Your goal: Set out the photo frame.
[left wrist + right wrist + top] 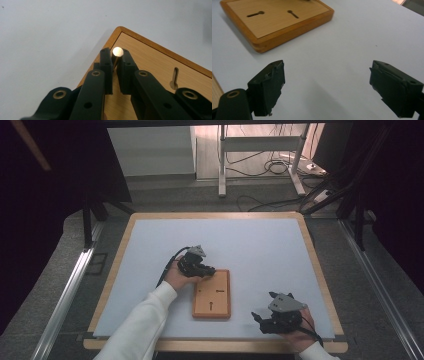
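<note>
From the high view I see my left gripper (207, 270) at the far left corner of the wooden board (212, 295), which lies flat on the pale tabletop (260, 250) near its front edge. My right gripper (261, 318) rests low on the tabletop to the right of the board, well apart from it.

In the left gripper view, my fingers (106, 65) are clamped on a small brass-coloured pin (117, 51) with a round flat head, held just over the board's corner. A keyhole-shaped slot (175, 78) is cut in the board to the right.

In the right gripper view, my fingers (268, 85) stand wide apart with nothing between them, above bare tabletop; the board lies ahead to the left, showing two keyhole slots (255, 14).

I judge the step in hand to be carrying the pin toward a slot. The next move calls for lining its head up over the slot's round end and lowering it straight, with the right gripper free to steady the board.
</note>
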A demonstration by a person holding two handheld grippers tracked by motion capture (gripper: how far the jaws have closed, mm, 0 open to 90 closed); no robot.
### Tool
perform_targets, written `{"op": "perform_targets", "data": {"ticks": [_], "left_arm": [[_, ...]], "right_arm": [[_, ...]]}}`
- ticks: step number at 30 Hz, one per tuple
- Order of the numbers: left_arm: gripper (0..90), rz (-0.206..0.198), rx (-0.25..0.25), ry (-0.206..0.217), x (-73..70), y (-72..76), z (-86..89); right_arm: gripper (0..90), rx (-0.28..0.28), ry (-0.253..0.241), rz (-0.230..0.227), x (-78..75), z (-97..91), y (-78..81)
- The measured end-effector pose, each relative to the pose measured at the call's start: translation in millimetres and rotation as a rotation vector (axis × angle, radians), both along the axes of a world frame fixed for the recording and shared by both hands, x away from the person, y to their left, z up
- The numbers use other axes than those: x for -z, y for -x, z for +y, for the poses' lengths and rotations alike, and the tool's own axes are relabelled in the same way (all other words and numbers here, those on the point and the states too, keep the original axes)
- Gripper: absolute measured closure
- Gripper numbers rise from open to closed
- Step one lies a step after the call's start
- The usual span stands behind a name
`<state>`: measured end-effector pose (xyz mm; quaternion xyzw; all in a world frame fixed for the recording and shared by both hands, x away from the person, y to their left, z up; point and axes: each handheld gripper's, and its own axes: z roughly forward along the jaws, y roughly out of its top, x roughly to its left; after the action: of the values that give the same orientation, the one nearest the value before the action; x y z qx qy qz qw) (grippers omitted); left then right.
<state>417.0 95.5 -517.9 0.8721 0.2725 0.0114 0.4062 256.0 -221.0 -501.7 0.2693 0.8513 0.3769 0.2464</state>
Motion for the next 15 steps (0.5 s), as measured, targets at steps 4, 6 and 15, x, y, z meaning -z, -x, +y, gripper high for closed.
{"op": "perform_targets", "data": {"ticks": [4, 6, 15], "left_arm": [[84.0, 0.023, 0.010, 0.008, -0.2, -4.0, 1.6], [84.0, 0.027, 0.015, 0.008, -0.5, -5.5, 1.8], [84.0, 0.061, 0.023, 0.019, -0.7, -11.6, 3.1]], "right_arm": [[11.9, -0.041, 0.056, -0.030, 0.6, 18.8, 5.9], [11.9, -0.055, 0.062, -0.032, 1.1, 25.4, 6.8], [9.9, -0.108, 0.132, -0.077, 6.9, 55.5, 9.8]]}}
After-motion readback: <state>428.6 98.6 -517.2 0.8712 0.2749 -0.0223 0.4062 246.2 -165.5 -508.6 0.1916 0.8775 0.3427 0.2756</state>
